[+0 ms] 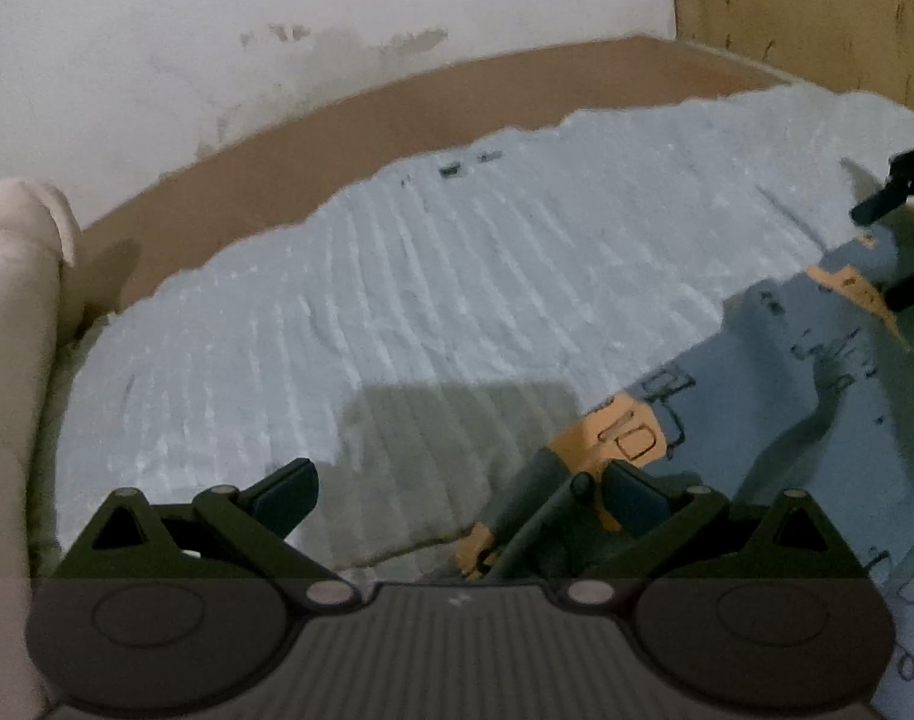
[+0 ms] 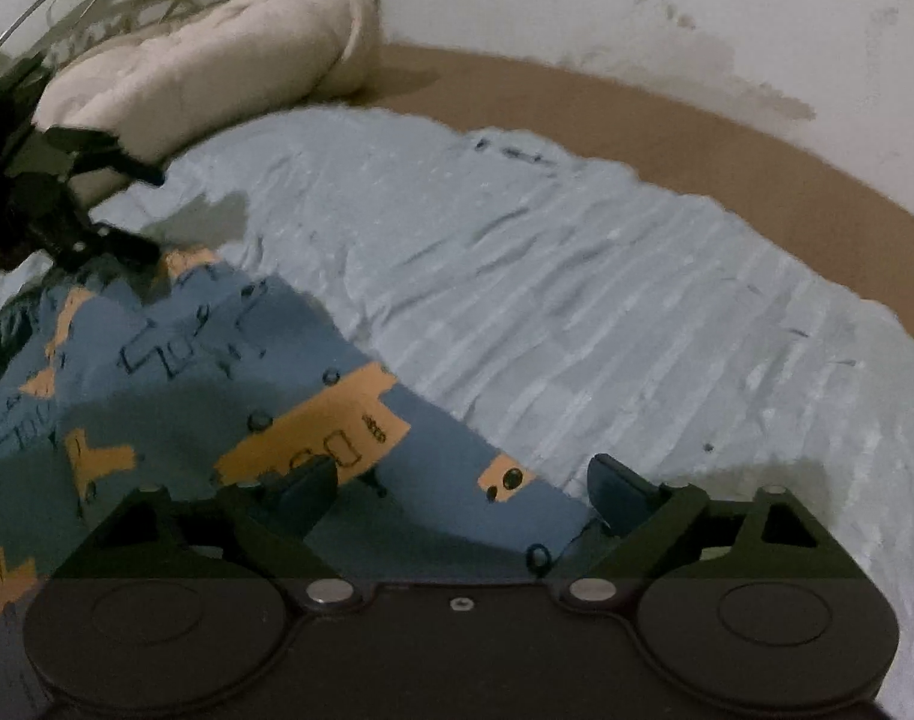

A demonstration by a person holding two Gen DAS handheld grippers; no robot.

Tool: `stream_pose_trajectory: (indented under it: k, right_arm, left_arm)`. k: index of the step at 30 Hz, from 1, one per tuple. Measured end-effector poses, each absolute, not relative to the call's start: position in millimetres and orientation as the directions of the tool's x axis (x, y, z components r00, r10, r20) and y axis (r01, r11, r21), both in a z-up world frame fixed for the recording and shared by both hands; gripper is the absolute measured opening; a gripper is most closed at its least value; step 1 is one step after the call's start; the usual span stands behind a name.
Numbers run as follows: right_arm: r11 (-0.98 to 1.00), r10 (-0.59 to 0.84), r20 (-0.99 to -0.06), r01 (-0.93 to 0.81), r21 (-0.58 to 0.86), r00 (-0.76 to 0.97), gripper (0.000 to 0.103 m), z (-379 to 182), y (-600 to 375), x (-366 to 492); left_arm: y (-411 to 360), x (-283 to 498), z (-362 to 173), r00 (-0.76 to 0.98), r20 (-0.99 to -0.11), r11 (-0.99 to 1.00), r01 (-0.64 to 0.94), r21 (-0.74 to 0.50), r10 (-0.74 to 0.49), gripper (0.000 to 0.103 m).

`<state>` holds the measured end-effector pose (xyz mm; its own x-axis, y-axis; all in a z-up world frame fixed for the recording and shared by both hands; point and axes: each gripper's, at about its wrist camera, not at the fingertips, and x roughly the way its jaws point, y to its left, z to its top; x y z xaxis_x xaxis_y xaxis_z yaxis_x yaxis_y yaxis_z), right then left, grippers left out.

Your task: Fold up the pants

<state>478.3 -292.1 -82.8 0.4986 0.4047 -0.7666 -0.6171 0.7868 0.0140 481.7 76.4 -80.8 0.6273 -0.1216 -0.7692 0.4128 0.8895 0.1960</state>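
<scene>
Pants [image 2: 175, 396]: blue with orange patches and dark print, rumpled on the pale blue bedspread [image 1: 457, 300], toward the near side.
Left gripper [image 1: 457, 498]: jaws spread wide, released, over the pants' edge, nothing pinched.
Right gripper [image 2: 463, 492]: jaws apart, released, a pants corner lying between the fingers, pads not pressing.
Pillow [image 2: 217, 66]: cream, at the bedspread's far end.

The pants [image 2: 157, 372] carry outlined letter-like shapes on their blue and orange patches, but blur leaves none readable. No other text shows in either view.
</scene>
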Motion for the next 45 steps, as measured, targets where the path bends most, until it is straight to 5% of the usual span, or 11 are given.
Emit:
stream_pose_trajectory:
  k: [6,9,11,14,16,19,31,45]
  right_arm:
    - [0.79,0.386,-0.779,-0.613,0.003,0.494,0.084,-83,-288,486]
    - [0.787,0.387,-0.785,-0.617,0.007,0.484,0.074,-83,-289,485]
    - [0.789,0.388,-0.789,-0.614,0.017,0.477,0.059,-83,-290,484]
    - [0.793,0.385,-0.791,-0.609,0.019,0.475,0.032,-79,-291,478]
    - [0.794,0.359,-0.793,-0.607,-0.018,0.492,0.009,-77,-289,474]
    - [0.788,0.338,-0.791,-0.613,-0.059,0.511,0.001,-70,-284,468]
    - [0.798,0.213,-0.584,-0.485,-0.358,0.783,0.0,-38,-243,468]
    - [0.789,0.221,-0.467,-0.438,-0.43,0.856,0.0,-16,-239,415]
  left_arm:
    - [83,489,-88,0.564,-0.81,0.916,0.391,0.092,-0.159,0.076]
    - [83,491,-88,0.513,-0.831,0.917,0.399,0.01,-0.214,0.041]
    - [81,491,-87,0.499,-0.834,0.918,0.396,-0.024,-0.237,0.02]
    - [76,488,-84,0.509,-0.835,0.924,0.382,0.0,-0.211,0.007]
    - [73,485,-78,0.532,-0.825,0.929,0.371,0.024,-0.191,0.005]
    - [76,481,-66,0.567,-0.808,0.946,0.321,0.042,-0.156,0.004]
    - [93,474,-37,0.735,-0.677,0.986,0.135,0.095,-0.036,0.004]
    - [103,421,-6,0.808,-0.585,0.988,0.139,0.072,-0.072,0.004]
